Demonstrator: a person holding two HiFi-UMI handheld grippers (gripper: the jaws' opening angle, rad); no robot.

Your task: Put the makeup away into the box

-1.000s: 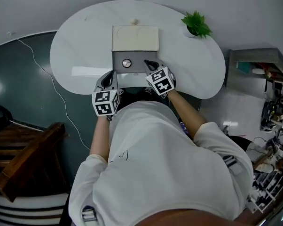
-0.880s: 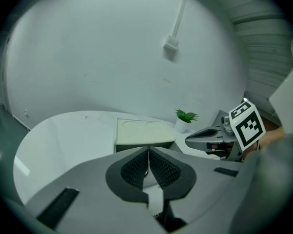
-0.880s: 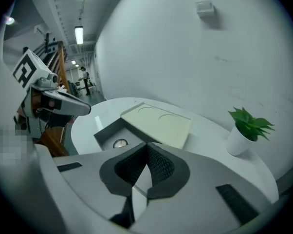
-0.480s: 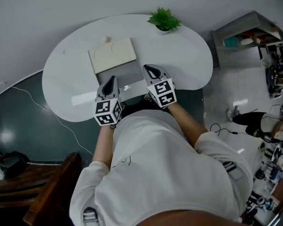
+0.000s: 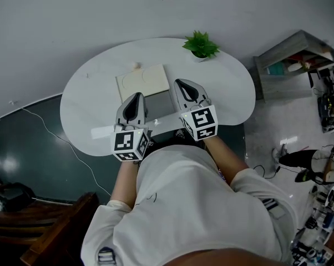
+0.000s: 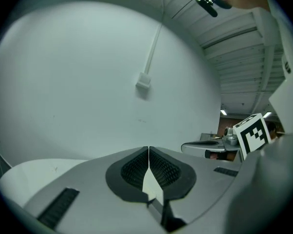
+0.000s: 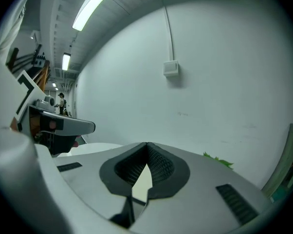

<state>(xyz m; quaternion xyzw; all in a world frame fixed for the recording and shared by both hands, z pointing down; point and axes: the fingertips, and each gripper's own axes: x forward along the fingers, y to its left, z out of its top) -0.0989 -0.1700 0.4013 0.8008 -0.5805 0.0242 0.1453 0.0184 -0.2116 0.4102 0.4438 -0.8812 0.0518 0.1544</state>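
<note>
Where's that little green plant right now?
In the head view the plant stands at the far edge of the white table, close to the wall, up and to the right of the open box.

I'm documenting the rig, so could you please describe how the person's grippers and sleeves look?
The left gripper and right gripper are smooth light-grey shells tapering to a point, with black ribbed pads. Each carries a white cube printed with black square markers. The person wears a white short-sleeved shirt.
</note>
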